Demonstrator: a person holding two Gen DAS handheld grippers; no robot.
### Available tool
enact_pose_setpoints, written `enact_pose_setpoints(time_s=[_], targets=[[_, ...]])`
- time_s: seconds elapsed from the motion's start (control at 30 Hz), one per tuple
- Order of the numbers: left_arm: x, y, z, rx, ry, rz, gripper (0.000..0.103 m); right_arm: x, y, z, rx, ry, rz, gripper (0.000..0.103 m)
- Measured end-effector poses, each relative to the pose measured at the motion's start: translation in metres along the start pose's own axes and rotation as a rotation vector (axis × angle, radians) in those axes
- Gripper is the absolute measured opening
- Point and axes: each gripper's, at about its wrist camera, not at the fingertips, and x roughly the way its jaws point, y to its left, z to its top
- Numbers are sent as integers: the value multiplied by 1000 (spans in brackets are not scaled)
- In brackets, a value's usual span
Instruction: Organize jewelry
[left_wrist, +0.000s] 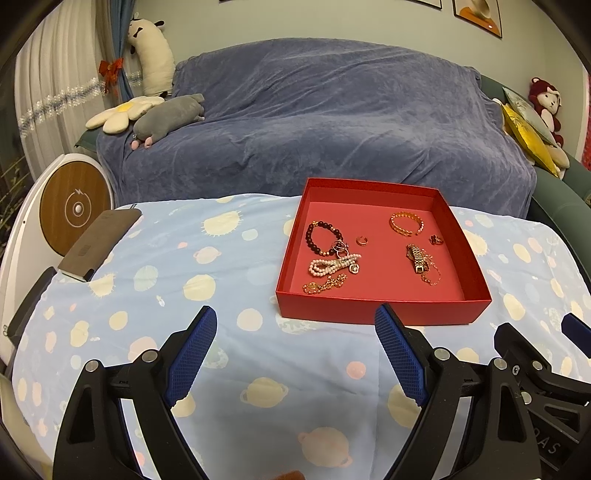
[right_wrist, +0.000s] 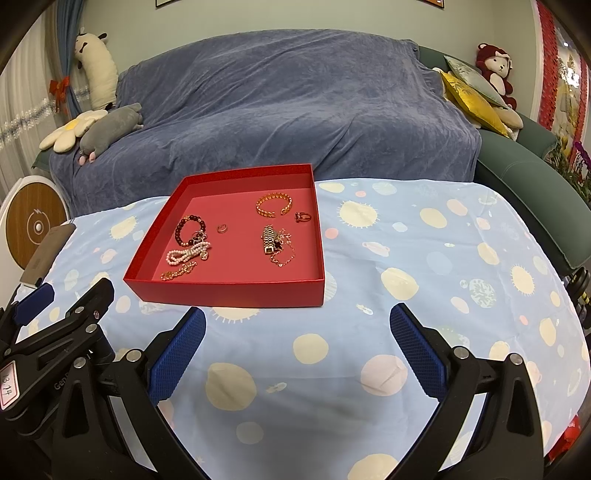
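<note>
All jewelry pieces sit inside the shallow red cardboard box (left_wrist: 384, 308); none visible on the bench. Both grippers' fingers apart, empty, at 6 o'clock.

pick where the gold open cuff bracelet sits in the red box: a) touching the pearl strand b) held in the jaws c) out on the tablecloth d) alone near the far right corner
d: the gold open cuff bracelet lies by itself toward the far right of the shallow red cardboard box, apart from the white pearl strand, with both grippers empty.
</note>
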Motion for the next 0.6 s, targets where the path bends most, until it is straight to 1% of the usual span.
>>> enact_pose_setpoints(time_s=[0.13, 0.3, 0.6], targets=[[1, 1, 0, -5, 4, -8, 85, 0, 0, 1, -2, 0, 2, 98], [2, 1, 0, -3, -6, 16, 85, 0, 3, 0, -11, -2, 4, 98], [2, 0, -2, -4, -12, 22, 85, 0, 5, -3, -16, -5, 4, 98]])
